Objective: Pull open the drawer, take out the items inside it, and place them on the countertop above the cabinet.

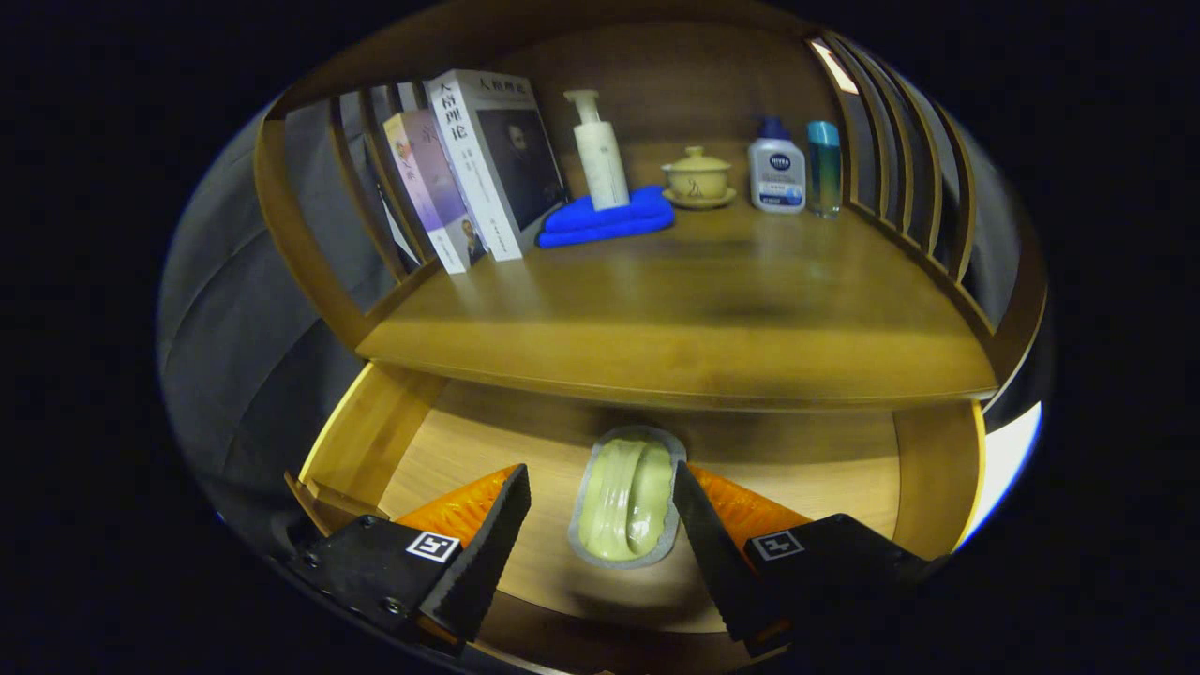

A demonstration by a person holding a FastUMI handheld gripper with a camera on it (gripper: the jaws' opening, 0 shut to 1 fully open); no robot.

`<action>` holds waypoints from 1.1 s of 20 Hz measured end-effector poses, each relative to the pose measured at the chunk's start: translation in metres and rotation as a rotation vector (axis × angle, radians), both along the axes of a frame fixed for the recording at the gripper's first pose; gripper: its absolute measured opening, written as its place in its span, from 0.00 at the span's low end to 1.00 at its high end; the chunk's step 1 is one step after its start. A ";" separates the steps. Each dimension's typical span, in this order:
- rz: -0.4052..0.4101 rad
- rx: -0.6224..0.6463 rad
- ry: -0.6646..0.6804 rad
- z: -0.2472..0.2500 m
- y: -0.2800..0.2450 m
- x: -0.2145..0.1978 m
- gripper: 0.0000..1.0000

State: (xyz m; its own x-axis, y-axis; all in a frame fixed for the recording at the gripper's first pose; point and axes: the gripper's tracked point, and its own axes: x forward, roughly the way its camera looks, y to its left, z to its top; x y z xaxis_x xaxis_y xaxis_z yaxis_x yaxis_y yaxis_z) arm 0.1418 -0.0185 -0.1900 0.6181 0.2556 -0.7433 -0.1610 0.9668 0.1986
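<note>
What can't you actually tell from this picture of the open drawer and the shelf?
- Back of the drawer: hidden under the countertop, gripper view.
- Green packet between the open tool fingers: contents unclear; whether the right finger touches it, unclear.
- Books: some covered by the front ones.
- Blue cloth: partly hidden by the pump bottle on it.

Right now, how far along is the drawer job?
Done: the drawer is already pulled open under the countertop. In hand: the gripper is open, its fingers either side of the pale green packet lying on the drawer floor, the right one at its edge, not yet pressing on it. Left: close on the packet, lift it out and set it on the countertop.
</note>
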 end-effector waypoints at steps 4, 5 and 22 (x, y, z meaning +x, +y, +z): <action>0.009 0.017 0.064 -0.017 0.008 0.001 0.95; 0.006 0.005 0.073 -0.020 0.006 0.002 0.91; -0.018 -0.105 0.014 -0.026 -0.012 -0.009 0.20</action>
